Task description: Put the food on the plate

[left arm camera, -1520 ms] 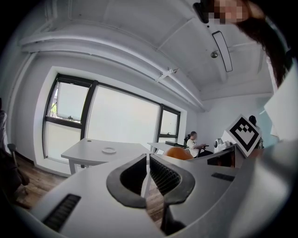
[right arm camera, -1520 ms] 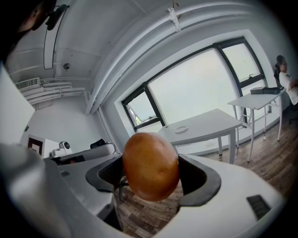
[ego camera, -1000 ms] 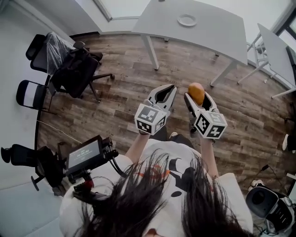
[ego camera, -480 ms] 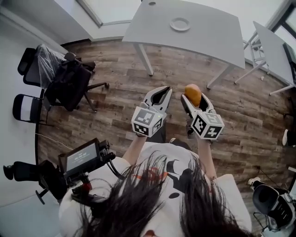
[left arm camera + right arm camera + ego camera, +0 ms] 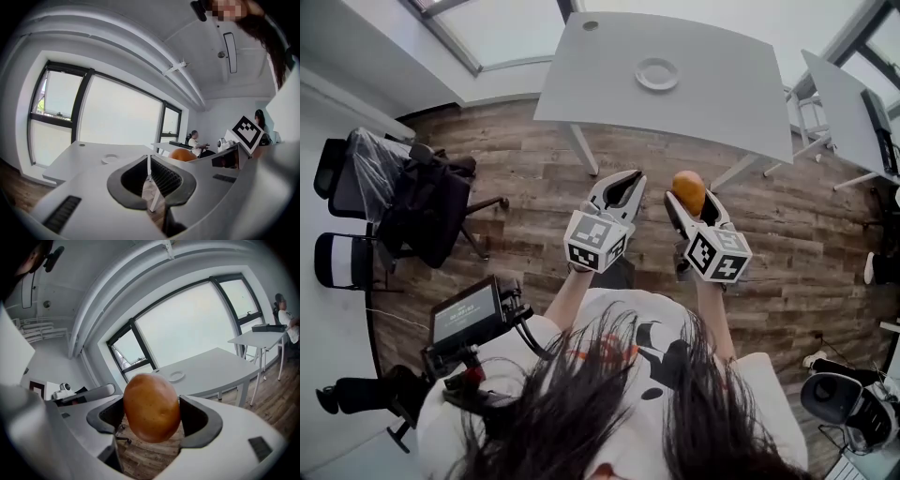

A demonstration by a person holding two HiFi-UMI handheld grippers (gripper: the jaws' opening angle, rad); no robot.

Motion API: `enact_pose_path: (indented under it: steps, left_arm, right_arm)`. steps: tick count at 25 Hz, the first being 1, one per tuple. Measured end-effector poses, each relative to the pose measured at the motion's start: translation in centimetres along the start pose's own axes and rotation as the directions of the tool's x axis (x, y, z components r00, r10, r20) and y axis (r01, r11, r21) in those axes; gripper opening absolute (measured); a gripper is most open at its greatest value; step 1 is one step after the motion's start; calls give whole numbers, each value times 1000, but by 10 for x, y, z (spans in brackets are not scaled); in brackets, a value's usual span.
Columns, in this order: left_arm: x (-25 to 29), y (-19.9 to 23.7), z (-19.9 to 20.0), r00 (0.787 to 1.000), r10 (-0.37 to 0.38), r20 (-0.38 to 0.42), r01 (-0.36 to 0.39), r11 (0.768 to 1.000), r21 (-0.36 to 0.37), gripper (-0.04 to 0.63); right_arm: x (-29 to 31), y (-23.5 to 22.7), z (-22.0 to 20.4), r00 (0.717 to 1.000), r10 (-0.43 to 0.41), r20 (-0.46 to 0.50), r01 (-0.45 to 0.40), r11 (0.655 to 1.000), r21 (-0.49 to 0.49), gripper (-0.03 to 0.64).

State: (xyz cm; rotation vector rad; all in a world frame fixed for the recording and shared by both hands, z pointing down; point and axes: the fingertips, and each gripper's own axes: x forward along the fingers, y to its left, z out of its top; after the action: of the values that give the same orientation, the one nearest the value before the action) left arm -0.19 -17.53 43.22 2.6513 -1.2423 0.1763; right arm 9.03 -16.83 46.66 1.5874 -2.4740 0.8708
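Note:
A brown-orange potato (image 5: 688,191) (image 5: 151,406) is held in the air over the wooden floor, with my right gripper (image 5: 686,199) (image 5: 152,409) shut on it. The left gripper (image 5: 635,176) (image 5: 149,174) hovers just beside it, shut and empty; the potato (image 5: 183,154) shows past its right jaw. A small white plate (image 5: 657,74) (image 5: 111,159) (image 5: 176,376) lies on the grey table (image 5: 731,84) ahead, well beyond both grippers.
Black office chairs (image 5: 422,192) stand at the left on the wood floor. A second grey table (image 5: 853,94) is at the right. A camera monitor rig (image 5: 469,314) hangs by my left shoulder. A person (image 5: 193,140) sits far off at another desk.
The grey table and plate have come nearer and lower in the head view. Both grippers keep their pose, the right one still holding the potato.

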Motion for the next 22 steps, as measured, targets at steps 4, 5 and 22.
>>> enact_pose_path:
  steps: [4, 5, 22]
  left_arm:
    - [19, 33, 7, 999, -45, -17, 45, 999, 17, 6]
    - [22, 41, 9, 999, -52, -15, 52, 999, 17, 6]
    - [55, 128, 4, 996, -79, -47, 77, 997, -31, 6]
  right_arm:
    - [37, 6, 15, 1000, -23, 2, 23, 1000, 7, 371]
    - [44, 7, 18, 1000, -28, 3, 28, 1000, 6, 371]
    - [122, 14, 29, 997, -73, -19, 74, 996, 40, 371]
